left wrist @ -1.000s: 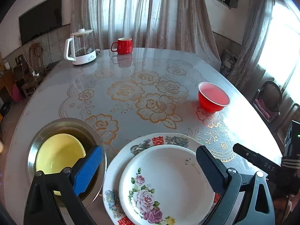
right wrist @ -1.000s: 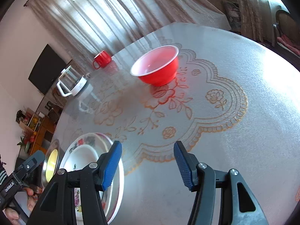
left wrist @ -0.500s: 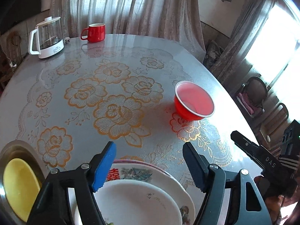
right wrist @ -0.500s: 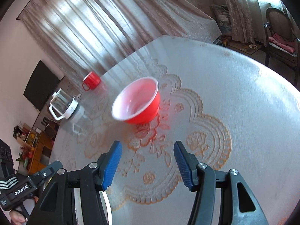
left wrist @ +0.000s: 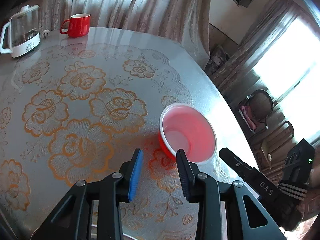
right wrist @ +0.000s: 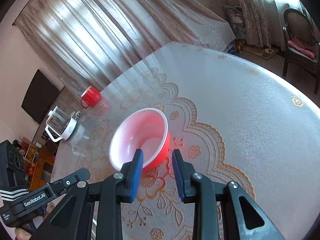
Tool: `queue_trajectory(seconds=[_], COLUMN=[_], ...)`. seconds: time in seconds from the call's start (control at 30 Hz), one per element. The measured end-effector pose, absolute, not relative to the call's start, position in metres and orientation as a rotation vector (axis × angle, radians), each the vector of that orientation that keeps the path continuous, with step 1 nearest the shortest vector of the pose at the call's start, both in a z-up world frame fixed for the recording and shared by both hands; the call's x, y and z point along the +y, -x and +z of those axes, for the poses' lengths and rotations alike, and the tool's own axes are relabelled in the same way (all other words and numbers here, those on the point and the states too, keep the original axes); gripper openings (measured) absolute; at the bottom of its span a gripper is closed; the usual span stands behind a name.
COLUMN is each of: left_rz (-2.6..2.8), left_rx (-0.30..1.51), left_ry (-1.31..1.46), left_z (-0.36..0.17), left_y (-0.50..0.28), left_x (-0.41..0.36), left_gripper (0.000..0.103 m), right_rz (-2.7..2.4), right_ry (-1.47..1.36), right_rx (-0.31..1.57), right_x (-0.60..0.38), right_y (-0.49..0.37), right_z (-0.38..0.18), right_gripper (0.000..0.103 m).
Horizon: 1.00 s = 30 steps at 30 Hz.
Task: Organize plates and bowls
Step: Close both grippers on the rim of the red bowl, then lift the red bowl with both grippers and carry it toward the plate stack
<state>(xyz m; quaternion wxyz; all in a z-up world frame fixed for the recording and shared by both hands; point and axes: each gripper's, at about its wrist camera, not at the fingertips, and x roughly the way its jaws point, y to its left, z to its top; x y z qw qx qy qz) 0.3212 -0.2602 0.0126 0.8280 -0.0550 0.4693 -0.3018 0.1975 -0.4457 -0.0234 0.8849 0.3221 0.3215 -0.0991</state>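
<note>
Right up close, the left claw (left wrist: 160,160) hangs over the surface (left wrist: 120,46). Its jaws have just been closing and now stand narrow. Nothing is between them, only the flowery cloth below. One finger has a blue pad (left wrist: 136,174). The tip of the other finger sits in front of the near rim of the bowl (left wrist: 188,134), but I cannot tell if it touches.

The right claw (right wrist: 157,158) comes at the same bowl (right wrist: 140,138) from the other side. Its jaws have just been closing too, and they are narrow now. In its own view the left finger tip crosses the bowl's near rim and the right one lies just past the red wall. The pads do not seem to press on it, so the bowl is not held.

The bowl is red outside and pale pink inside. It stands upright on the surface, on the orange flower pattern, near the edge by the bright window. It looks empty.

Farther off, at the back of the surface, there is a red mug (left wrist: 77,25). Beside it stands a glass kettle (left wrist: 21,34) with a white base and handle. They are near each other but apart.

Behind them hang long curtains (left wrist: 124,2). A dark chair (right wrist: 300,38) stands on the floor, well away.
</note>
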Motion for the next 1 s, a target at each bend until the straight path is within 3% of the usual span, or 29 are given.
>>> queue_trajectory(seconds=[0.2,0.33,0.37,0.4,0.5,1.0], left_rz=[-0.638,-0.622,-0.634,-0.645,-0.639,-0.535], left_rx=[1.031,1.087,1.102,1.112,1.113,1.092], left_ry=[0.136,0.175,0.183,0.183,0.172,0.152], left_z=[-0.001,-0.018,-0.021,-0.024,-0.025,-0.017], left_y=[-0.345,-0.354,-0.354,-0.353,-0.347,-0.308], left_x=[-0.285,-0.289,-0.289,-0.290,-0.288,-0.217], left_gripper=[0.037,0.034,0.030,0.017,0.011,0.010], right_rz=[-0.220,-0.230,-0.227,-0.224,-0.221,-0.075], right_ry=[-0.692,-0.696,-0.698,-0.692,-0.680,-0.743], right_rx=[0.701,0.737,0.745,0.744,0.743,0.796], right_x=[-0.452,-0.453,-0.452,-0.450,-0.447,-0.414], right_y=[-0.224,-0.235,-0.236,-0.236,-0.234,-0.224], right_z=[-0.032,-0.041,-0.043,-0.044,-0.044,-0.049], right_gripper=[0.028,0.016,0.014,0.013,0.011,0.010])
